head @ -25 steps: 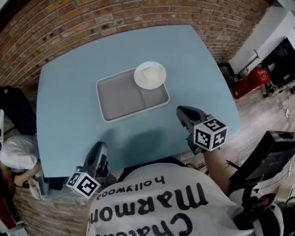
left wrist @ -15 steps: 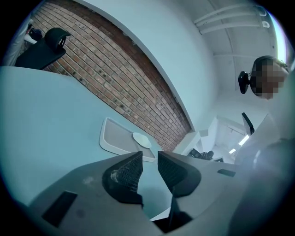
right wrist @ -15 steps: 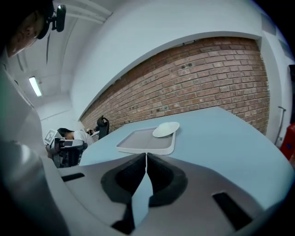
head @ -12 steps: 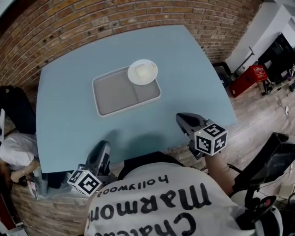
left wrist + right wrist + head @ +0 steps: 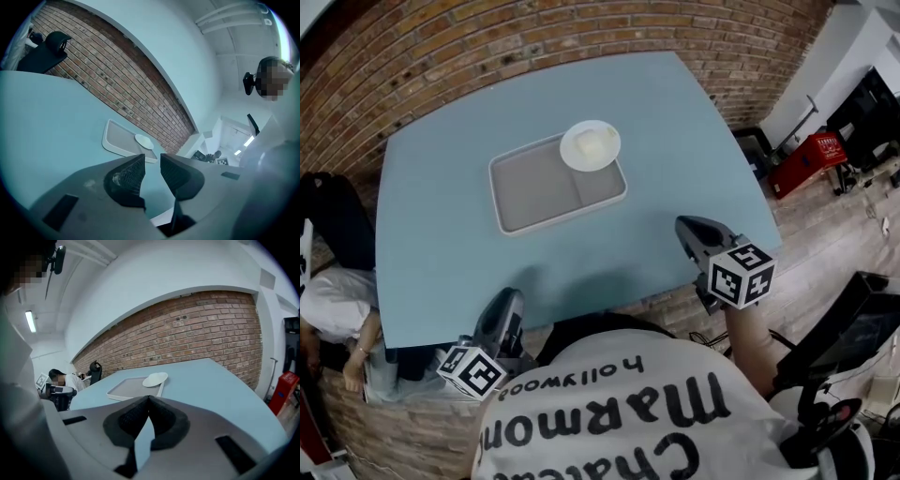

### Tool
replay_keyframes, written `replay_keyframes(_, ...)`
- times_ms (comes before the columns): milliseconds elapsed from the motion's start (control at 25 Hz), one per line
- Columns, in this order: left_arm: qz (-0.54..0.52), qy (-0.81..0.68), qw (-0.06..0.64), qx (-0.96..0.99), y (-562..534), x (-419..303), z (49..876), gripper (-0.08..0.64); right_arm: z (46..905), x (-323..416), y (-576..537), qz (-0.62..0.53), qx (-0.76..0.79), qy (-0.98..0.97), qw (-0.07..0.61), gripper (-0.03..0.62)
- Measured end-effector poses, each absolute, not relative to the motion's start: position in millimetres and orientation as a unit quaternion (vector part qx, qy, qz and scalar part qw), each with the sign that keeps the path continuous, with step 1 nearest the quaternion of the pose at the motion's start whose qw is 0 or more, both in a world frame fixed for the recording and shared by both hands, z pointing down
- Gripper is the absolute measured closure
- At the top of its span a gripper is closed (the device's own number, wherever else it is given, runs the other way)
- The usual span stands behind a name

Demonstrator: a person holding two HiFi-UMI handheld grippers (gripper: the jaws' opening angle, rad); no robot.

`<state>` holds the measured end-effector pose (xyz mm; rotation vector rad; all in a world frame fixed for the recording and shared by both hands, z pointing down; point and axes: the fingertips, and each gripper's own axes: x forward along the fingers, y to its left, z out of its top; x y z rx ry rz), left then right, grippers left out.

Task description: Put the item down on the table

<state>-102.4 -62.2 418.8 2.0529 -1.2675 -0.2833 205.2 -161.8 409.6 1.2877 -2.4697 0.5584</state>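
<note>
Plate, round, on rectangular grey tray

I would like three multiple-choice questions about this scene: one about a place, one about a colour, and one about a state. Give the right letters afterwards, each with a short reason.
1. Where does the white plate lie?
A. on a corner of the grey tray
B. on the bare table, away from the tray
C. on the floor

2. What colour is the table top?
A. red
B. light blue
C. black

3. How do the right gripper's jaws stand?
A. closed together, with nothing between them
B. wide apart
C. clamped on the plate

Answers: 1 A, the head view shows the plate on the tray's far right corner. 2 B, every view shows a light blue top. 3 A, the right gripper view shows the jaw tips touching.
</note>
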Motion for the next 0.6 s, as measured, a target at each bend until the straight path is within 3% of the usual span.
replay_keyframes(600,-0.114,-0.497,0.339,0.791,-69.8,-110.8,411.1,0.456,407.0,209.8,-173.7,0.186,0.461,-0.854,0.154,0.583)
